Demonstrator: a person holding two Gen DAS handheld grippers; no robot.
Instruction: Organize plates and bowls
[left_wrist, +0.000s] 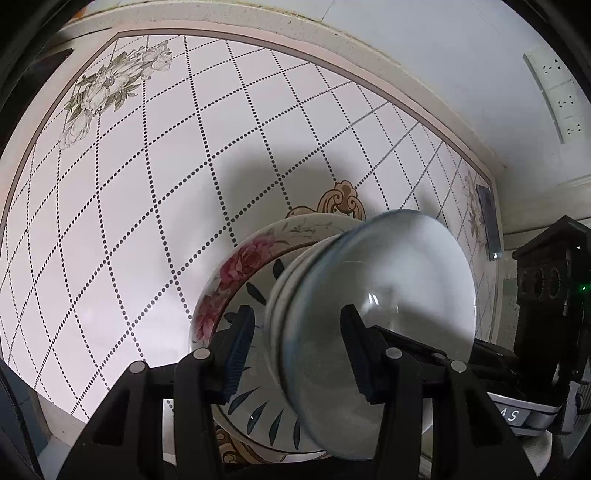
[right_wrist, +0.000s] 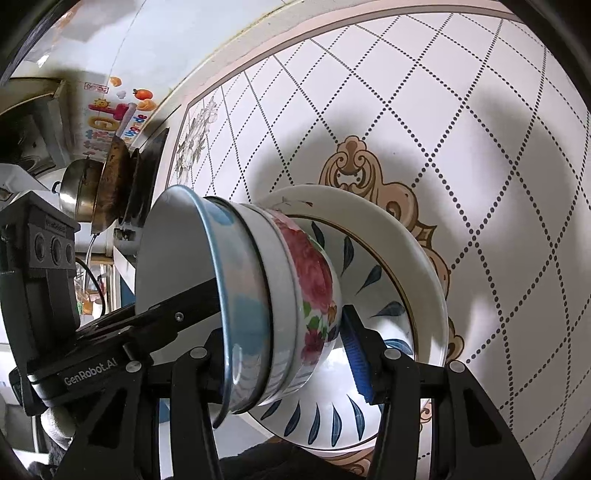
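A nested stack of bowls (left_wrist: 369, 295) stands on a blue-leaf plate (left_wrist: 258, 402), which lies in a larger plate with a rose-printed rim (left_wrist: 236, 269). In the right wrist view the stack shows a blue-rimmed top bowl (right_wrist: 240, 306), a white bowl and a rose bowl (right_wrist: 314, 288) over the leaf plate (right_wrist: 373, 277). My left gripper (left_wrist: 295, 350) is shut on the stack's wall, one finger inside the top bowl, one outside. My right gripper (right_wrist: 277, 350) clamps the opposite wall, its blue pad (right_wrist: 354, 354) against the rose bowl and its other finger hidden by the bowls.
The plates rest on a white table (left_wrist: 129, 221) with a dotted diamond pattern and a beige ornament (right_wrist: 354, 162). Wall sockets (left_wrist: 561, 99) sit at the far right. Pans (right_wrist: 107, 192) stand on a stove beyond the table's far edge. A dark flat object (left_wrist: 487, 221) lies near that edge.
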